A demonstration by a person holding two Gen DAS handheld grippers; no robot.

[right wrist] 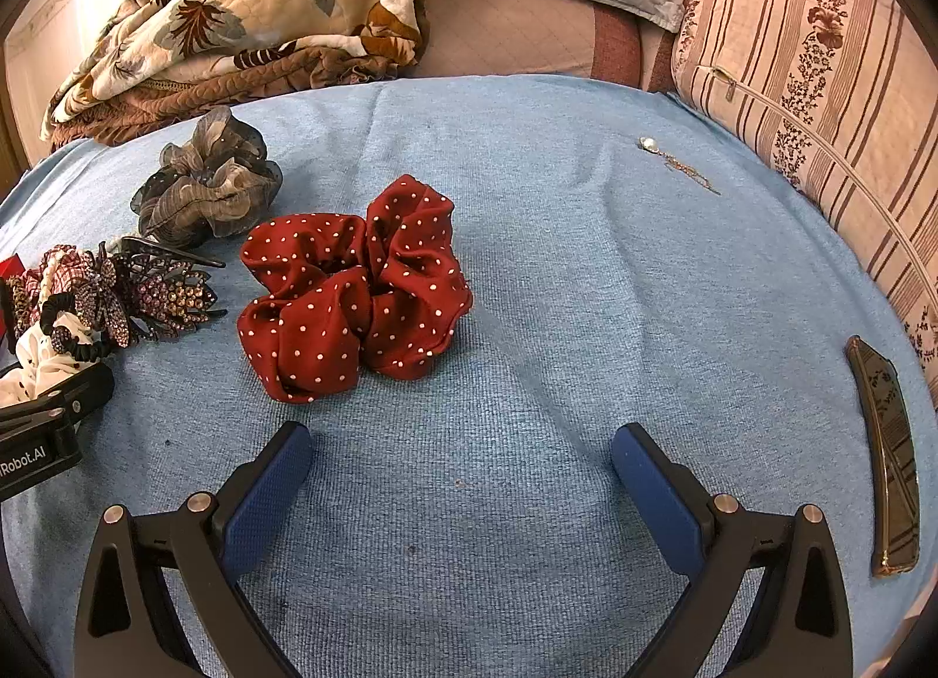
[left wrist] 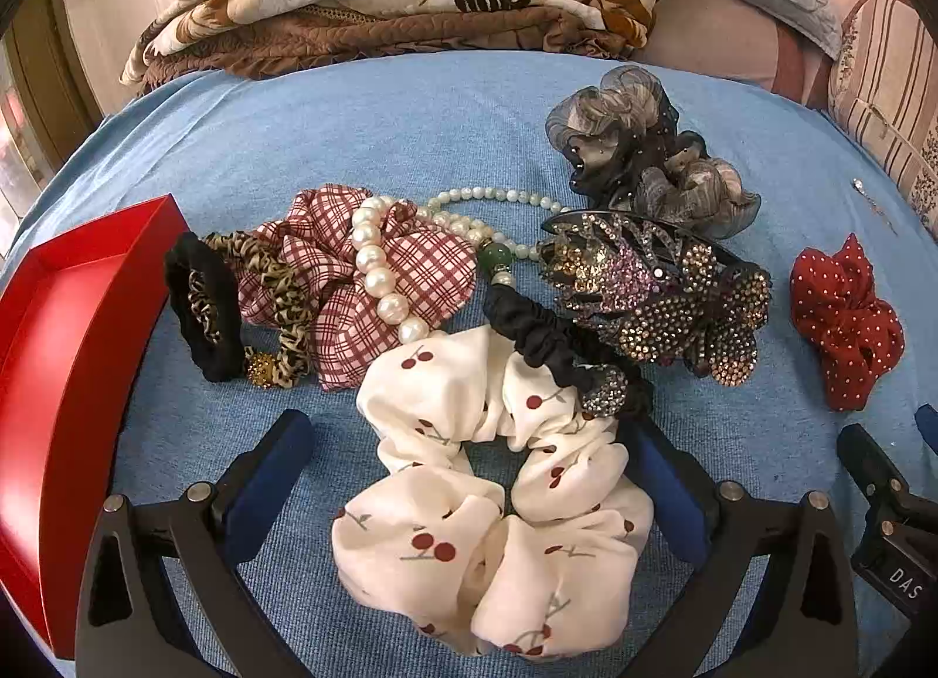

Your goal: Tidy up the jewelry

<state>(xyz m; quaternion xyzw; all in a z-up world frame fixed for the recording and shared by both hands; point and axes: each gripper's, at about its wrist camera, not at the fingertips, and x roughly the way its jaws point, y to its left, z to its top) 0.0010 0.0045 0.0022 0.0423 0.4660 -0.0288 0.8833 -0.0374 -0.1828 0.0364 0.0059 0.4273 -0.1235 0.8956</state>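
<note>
White cherry-print fabric scrunchie lies between the spread jaws of the left gripper, ungrasped, on the blue cloth. Ahead-left of the right gripper, jaws also spread and empty, sits a red polka-dot scrunchie.

Left hand-held gripper spread wide around cherry scrunchie
</note>
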